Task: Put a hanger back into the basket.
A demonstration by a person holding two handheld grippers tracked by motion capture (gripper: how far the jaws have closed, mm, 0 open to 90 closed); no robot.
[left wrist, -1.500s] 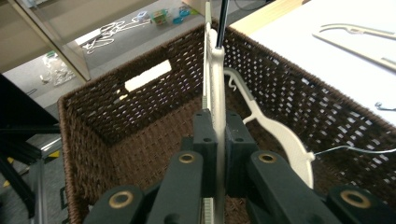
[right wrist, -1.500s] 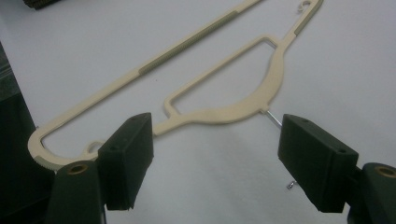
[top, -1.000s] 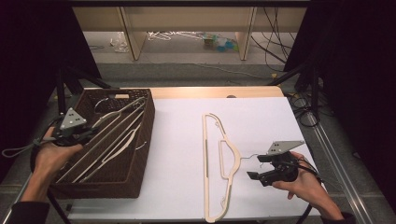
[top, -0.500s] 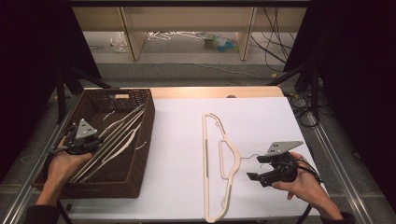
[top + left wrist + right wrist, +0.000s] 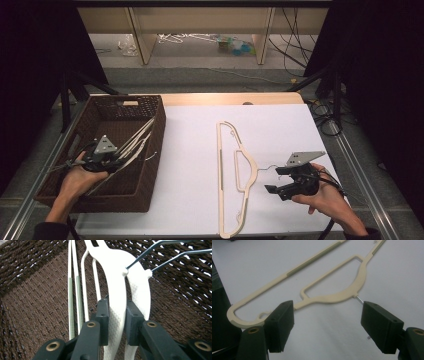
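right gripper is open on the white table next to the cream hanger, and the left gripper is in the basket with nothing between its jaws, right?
Not quite: the left gripper has a white hanger between its jaws, as the left gripper view shows. The rest holds: it is in the basket, and the right gripper is open beside the cream hanger.

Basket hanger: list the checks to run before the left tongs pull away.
1. Left tongs letting go: ok. Jaws have just been opening, with the white hanger between them.
2. White hanger inside the basket: ok.
3. Wire hook free of the weave: cannot tell.
4. Right tongs open: ok.
5. Cream hanger flat on the table, within reach of the right tongs: ok.
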